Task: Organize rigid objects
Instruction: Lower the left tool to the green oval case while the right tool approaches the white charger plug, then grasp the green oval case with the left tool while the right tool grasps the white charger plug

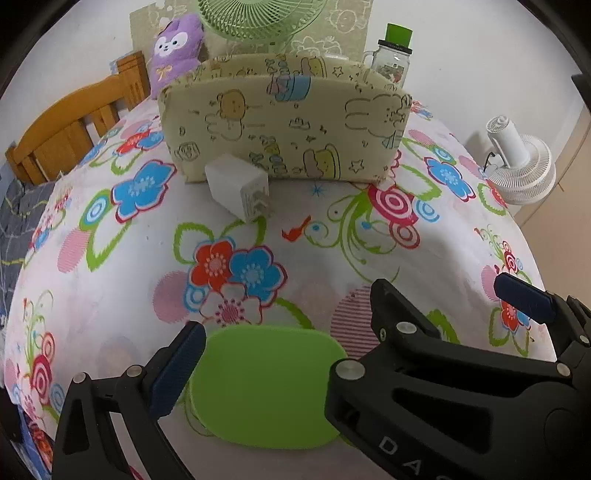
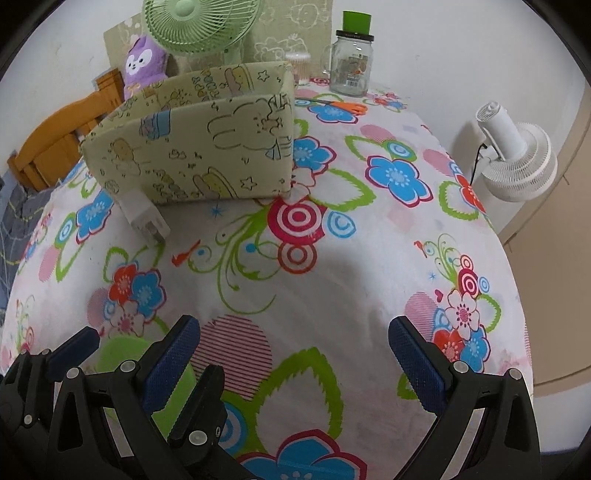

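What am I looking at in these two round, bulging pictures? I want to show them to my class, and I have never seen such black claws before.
The claws are two hand-held grippers; a person carries one in each hand. Each has a wide-angle camera looking forward along its two fingers, hence the bulging view. One picture comes from the left gripper, the other from the right gripper.

Both look down at a table under a flowered cloth. On it stand a fabric box with cartoon animals, a white charger just in front of it, and a flat green pad lying between the left gripper's open fingers, not squeezed. Further back are a glass jar, orange scissors, a green fan and a purple plush toy.

The right gripper is open and holds nothing.
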`<state>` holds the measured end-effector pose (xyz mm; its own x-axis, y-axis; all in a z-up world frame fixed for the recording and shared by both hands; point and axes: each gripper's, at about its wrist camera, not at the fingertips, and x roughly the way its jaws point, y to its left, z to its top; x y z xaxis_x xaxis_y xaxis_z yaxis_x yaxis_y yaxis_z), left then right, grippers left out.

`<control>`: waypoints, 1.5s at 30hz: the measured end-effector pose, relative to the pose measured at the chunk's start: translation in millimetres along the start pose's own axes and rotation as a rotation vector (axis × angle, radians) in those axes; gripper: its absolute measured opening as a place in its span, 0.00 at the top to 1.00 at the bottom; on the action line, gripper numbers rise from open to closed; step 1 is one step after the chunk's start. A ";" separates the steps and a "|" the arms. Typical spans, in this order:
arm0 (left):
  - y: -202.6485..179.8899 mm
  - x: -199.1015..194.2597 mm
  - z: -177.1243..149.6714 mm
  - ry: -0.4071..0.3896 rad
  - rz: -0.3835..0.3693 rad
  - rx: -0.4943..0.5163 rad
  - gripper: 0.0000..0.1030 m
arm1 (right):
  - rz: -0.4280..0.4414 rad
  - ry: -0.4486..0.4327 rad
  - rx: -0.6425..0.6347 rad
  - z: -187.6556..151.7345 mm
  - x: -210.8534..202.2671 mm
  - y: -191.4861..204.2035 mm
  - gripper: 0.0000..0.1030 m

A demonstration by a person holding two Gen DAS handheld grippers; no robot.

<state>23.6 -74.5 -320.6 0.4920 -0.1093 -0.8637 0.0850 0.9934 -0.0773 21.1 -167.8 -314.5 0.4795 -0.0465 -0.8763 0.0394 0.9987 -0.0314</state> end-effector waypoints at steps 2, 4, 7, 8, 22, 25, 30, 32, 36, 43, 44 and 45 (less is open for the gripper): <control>-0.1 1.5 -3.8 0.002 -0.002 -0.002 0.00 | -0.001 -0.001 -0.007 -2.9 0.8 0.1 0.00; -0.1 2.6 -7.4 0.003 0.003 -0.004 0.00 | 0.007 0.000 -0.012 -6.3 2.5 0.6 0.00; 0.0 2.2 -10.9 -0.014 0.016 0.005 0.00 | 0.014 -0.003 -0.015 -9.1 3.9 1.4 0.00; 0.1 2.4 -11.3 -0.017 0.021 0.005 0.00 | 0.018 -0.005 -0.014 -9.8 4.7 1.5 0.00; 11.1 6.1 -23.4 0.008 0.041 -0.022 0.00 | 0.023 0.019 -0.046 -19.6 10.4 13.7 0.00; 8.2 7.1 -25.0 0.004 0.047 -0.005 0.00 | 0.010 0.020 -0.041 -22.0 11.3 11.6 0.00; 6.6 7.5 -26.4 -0.003 0.061 0.004 0.00 | 0.006 0.027 -0.048 -22.6 12.8 10.7 0.00; 6.5 7.4 -25.7 0.001 0.067 0.009 0.01 | 0.005 0.027 -0.046 -22.6 12.7 11.0 0.00; 7.7 6.5 -22.9 0.009 0.061 0.011 0.07 | 0.002 0.016 -0.056 -19.2 11.0 12.6 0.00; 17.3 4.3 -13.8 0.005 0.073 -0.003 0.08 | 0.021 0.008 -0.050 -8.4 10.1 22.8 0.00; 19.6 3.7 -11.1 0.001 0.079 -0.002 0.08 | 0.026 0.005 -0.051 -6.3 10.1 24.9 0.00; 21.2 3.5 -8.9 -0.001 0.083 -0.002 0.08 | 0.031 0.000 -0.053 -2.9 10.3 28.3 0.00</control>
<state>19.4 -53.5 -329.7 0.4980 -0.0269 -0.8668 0.0420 0.9991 -0.0069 24.6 -140.0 -325.9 0.4798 -0.0159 -0.8773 -0.0217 0.9993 -0.0299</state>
